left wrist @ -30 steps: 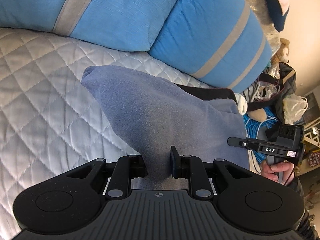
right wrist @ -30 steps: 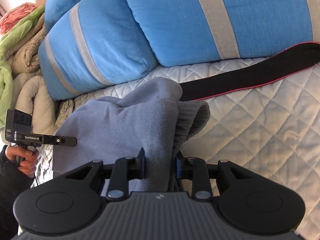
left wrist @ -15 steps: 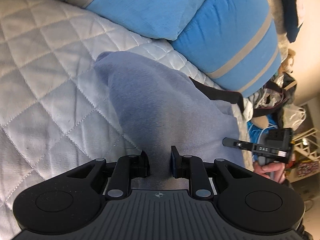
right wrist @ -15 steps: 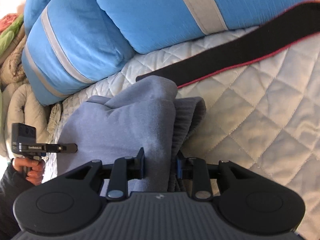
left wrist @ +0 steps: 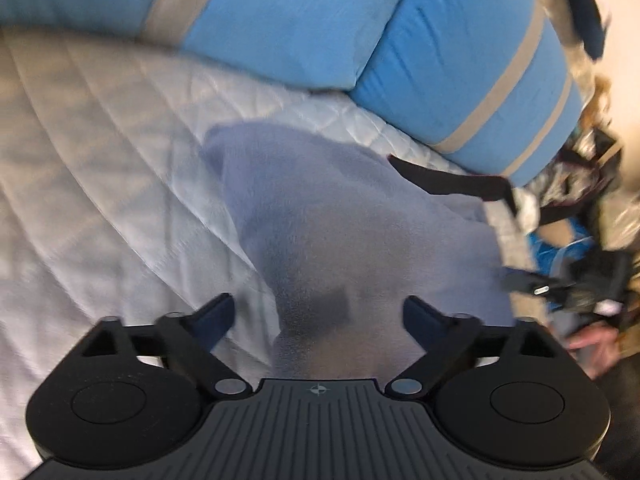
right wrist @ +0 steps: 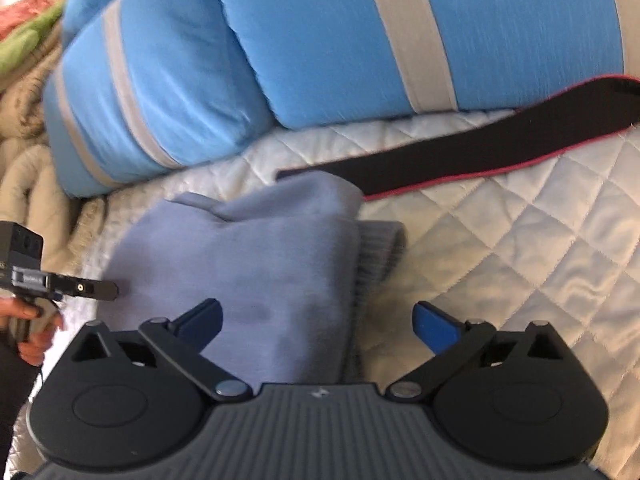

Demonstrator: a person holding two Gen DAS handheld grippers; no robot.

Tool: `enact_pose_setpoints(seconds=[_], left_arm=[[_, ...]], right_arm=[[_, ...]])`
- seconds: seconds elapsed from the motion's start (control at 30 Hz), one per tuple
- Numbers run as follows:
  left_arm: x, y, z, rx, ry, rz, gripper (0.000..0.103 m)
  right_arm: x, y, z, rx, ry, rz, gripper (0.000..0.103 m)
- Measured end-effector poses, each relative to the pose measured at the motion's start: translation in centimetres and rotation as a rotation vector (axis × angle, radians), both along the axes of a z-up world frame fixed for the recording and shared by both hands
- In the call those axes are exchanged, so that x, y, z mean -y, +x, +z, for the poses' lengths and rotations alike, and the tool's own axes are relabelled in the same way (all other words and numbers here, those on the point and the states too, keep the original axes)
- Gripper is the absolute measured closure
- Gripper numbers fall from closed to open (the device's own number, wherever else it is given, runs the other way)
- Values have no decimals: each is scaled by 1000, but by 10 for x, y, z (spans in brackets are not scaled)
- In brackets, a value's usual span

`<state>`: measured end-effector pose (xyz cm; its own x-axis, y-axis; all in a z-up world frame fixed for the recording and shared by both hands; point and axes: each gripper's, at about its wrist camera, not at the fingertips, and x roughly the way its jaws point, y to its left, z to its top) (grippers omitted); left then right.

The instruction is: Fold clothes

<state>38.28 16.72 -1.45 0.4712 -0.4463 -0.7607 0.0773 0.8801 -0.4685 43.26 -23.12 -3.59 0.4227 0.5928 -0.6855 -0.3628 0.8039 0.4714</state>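
Note:
A grey-blue fleece garment (left wrist: 320, 216) lies folded over on the white quilted bed (left wrist: 100, 200). My left gripper (left wrist: 320, 316) is open, its jaws wide apart on either side of the garment's near edge, holding nothing. In the right wrist view the same garment (right wrist: 256, 256) shows a ribbed cuff (right wrist: 376, 252) at its right side. My right gripper (right wrist: 318, 324) is open too, jaws spread over the garment's near edge. Each gripper shows in the other's view: the right one (left wrist: 560, 288) and the left one (right wrist: 60, 286).
Blue pillows with grey stripes (left wrist: 460, 80) (right wrist: 320, 52) lie along the far side of the bed. A black strap with a red edge (right wrist: 480, 152) lies on the quilt just beyond the garment. Cluttered bags (left wrist: 580, 184) and blankets (right wrist: 24, 100) sit off the bed's ends.
Both grippers were shut on the garment's near edge and have opened wide, letting it go. The garment now rests on the bed.

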Motion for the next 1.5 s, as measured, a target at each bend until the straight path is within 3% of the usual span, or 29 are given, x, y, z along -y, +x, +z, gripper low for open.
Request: enact_pose_setpoints(seconds=[0.13, 0.2, 0.37, 0.43, 0.53, 0.7, 0.8, 1.33, 1.5], left_arm=[[17, -11, 18, 81, 184, 51, 8], [28, -14, 25, 135, 229, 89, 8], [59, -14, 33, 256, 261, 153, 8], [74, -6, 29, 275, 293, 160, 8], [78, 11, 11, 253, 267, 218, 8], [82, 31, -28, 274, 324, 235, 5], [83, 28, -41, 343, 349, 226, 0], [82, 24, -46, 372, 336, 229, 0], [79, 19, -31, 367, 315, 214, 0]], right_arm=[[-14, -19, 26, 156, -71, -51, 0], [-26, -27, 37, 238, -106, -88, 0], [-60, -28, 48, 336, -140, -140, 0], [-76, -24, 45, 350, -154, -143, 0], [-96, -16, 30, 384, -199, -154, 0], [-109, 8, -18, 352, -260, -192, 1], [-104, 15, -34, 356, -242, -191, 1], [-102, 19, -40, 338, -205, -192, 1], [-93, 18, -26, 319, -155, -191, 1]])
